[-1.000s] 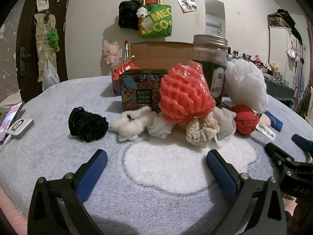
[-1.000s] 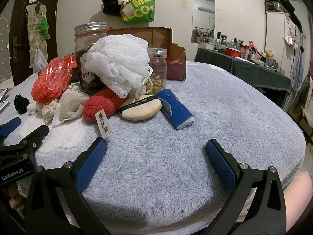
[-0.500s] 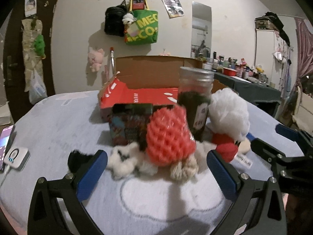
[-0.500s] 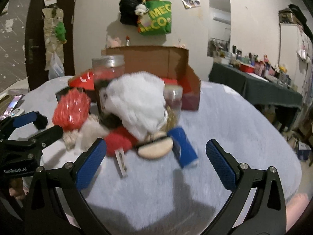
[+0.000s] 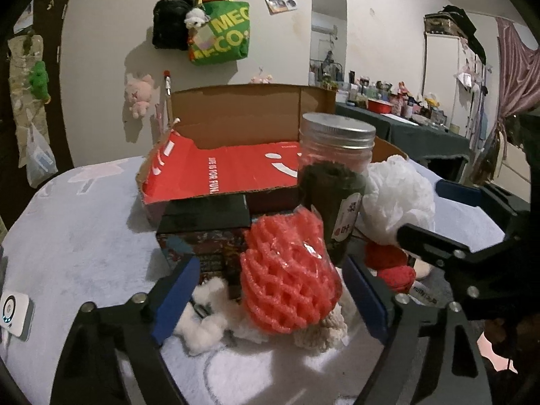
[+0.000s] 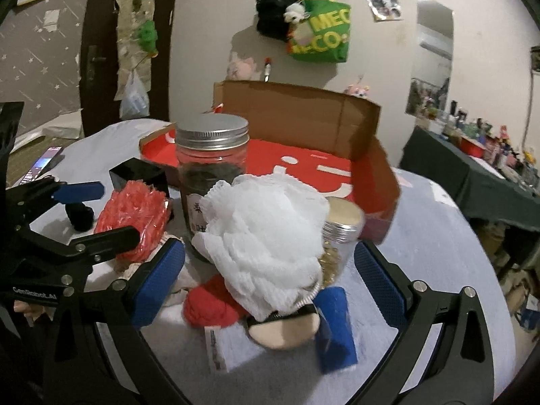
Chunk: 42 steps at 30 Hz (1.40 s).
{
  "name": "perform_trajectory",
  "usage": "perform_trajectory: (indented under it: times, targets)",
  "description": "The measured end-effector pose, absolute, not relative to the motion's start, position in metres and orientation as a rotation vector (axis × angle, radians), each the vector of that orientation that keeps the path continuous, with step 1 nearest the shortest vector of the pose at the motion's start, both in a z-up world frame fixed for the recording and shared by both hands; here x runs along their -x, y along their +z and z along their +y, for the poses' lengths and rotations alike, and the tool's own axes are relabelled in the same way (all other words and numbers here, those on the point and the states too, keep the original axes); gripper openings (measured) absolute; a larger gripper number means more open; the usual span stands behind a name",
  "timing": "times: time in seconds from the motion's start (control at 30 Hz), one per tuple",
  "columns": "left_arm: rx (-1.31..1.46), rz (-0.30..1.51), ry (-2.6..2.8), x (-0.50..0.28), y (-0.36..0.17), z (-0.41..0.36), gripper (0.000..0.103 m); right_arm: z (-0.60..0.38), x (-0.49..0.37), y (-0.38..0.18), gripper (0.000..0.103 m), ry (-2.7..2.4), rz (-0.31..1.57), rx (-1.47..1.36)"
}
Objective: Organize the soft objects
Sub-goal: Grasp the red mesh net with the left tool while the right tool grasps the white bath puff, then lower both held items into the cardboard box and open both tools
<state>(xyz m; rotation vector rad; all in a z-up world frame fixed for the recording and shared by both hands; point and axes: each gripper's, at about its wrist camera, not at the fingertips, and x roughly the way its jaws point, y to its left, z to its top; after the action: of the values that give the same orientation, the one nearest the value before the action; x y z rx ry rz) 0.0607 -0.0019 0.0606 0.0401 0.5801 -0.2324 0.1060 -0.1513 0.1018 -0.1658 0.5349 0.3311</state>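
A coral foam net (image 5: 290, 280) lies on the grey plush table, between the open pads of my left gripper (image 5: 270, 295); I cannot tell whether they touch it. A white mesh pouf (image 6: 266, 236) sits between the open pads of my right gripper (image 6: 270, 280). Below the pouf lie a red knit ball (image 6: 209, 308), a beige powder puff (image 6: 283, 332) and a blue roll (image 6: 334, 327). White fluffy pieces (image 5: 206, 320) and a cream knit piece (image 5: 324, 332) lie beside the foam net. A black fuzzy piece (image 6: 79, 216) lies to the left.
An open cardboard box with a red inside (image 5: 236, 168) stands behind the pile. A tall jar with a metal lid (image 6: 212, 172), a small jar (image 6: 342, 233) and a dark printed tin (image 5: 202, 233) stand among the soft things. A white device (image 5: 13, 310) lies at the left.
Both grippers have risen, tilted down and moved closer to the pile. The foam net now lies between the left pads and the white pouf between the right pads.
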Motion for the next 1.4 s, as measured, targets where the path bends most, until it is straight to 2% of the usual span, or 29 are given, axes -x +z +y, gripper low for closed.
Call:
perform_trajectory:
  times: [0.07,0.17,0.23,0.43,0.6,1.0,1.2,1.4]
  targets:
    - [-0.045,0.589,-0.243,-0.063,0.059,-0.003,0.082,-0.151,-0.112,0.099,0.09,0.351,0.553,0.16]
    - [-0.05,0.602,-0.267,-0.065,0.056,-0.004,0.072,-0.152,-0.119,0.096,0.076,0.389,0.59,0.143]
    - [-0.051,0.611,-0.291,-0.066,0.055,-0.005,0.056,-0.153,-0.12,0.095,0.056,0.386,0.596,0.141]
    - [-0.067,0.603,-0.32,-0.059,0.059,-0.009,0.046,-0.161,-0.108,0.099,0.036,0.382,0.576,0.085]
    - [-0.066,0.582,-0.321,-0.053,0.067,-0.008,0.045,-0.162,-0.09,0.107,0.031,0.356,0.525,0.08]
    - [-0.059,0.527,-0.345,-0.051,0.115,0.009,0.044,-0.18,-0.071,0.153,0.03,0.365,0.43,0.048]
    - [-0.088,0.521,-0.364,-0.08,0.145,0.018,0.044,-0.188,-0.091,0.19,0.03,0.387,0.398,0.082]
    - [-0.15,0.555,-0.378,-0.131,0.169,0.02,0.044,-0.19,-0.146,0.221,0.03,0.423,0.45,0.112]
